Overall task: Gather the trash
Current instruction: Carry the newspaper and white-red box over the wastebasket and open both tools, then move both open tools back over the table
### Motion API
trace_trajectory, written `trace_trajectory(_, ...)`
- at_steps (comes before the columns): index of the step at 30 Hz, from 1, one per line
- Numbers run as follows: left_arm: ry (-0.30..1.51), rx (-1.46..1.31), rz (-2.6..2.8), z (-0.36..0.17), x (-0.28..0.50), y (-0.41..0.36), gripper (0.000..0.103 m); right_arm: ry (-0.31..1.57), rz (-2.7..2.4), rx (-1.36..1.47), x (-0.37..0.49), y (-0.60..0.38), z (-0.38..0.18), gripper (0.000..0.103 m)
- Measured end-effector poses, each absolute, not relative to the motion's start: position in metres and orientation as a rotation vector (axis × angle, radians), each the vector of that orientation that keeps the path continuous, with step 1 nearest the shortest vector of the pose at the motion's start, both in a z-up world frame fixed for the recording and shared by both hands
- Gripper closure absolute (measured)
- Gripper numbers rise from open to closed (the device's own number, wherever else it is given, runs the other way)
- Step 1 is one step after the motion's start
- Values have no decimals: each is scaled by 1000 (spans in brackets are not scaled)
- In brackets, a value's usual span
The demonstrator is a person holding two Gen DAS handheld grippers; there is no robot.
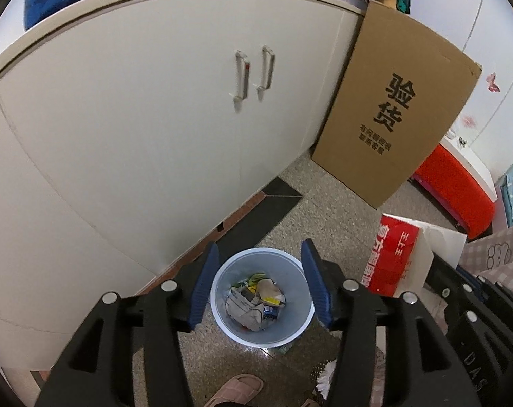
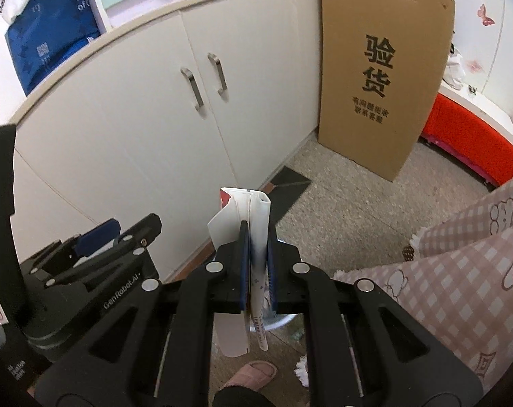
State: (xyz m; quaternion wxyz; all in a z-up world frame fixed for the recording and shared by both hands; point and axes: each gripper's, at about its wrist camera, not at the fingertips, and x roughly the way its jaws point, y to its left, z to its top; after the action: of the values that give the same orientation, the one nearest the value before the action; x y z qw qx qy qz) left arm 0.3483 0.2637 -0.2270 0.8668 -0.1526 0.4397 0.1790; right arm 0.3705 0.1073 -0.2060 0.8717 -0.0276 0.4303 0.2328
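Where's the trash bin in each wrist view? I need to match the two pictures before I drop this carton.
Left wrist: the trash bin sits low centre on the floor, framed between the open left gripper fingers.
Right wrist: only a sliver of its rim shows, low centre, under the right gripper, which is shut on the flattened carton.
Shared landmark: the cardboard sheet leaning by the cabinet.

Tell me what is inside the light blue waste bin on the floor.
The waste bin holds crumpled paper and wrappers, with a green scrap near the far side. Whatever lies beneath that top layer is covered.
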Motion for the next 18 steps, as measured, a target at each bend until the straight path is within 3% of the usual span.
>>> trace_trajectory(5, 888, -352, 453, -218, 343, 276, 50, 876, 512, 0, 378, 111, -202, 80)
trace_trajectory(8, 875, -350, 468, -214, 341, 278, 49, 861, 506, -2, 375, 111, -201, 52)
trace_trajectory(18, 846, -400, 452, -190, 328, 271, 47, 820, 481, 21, 354, 81, -172, 51)
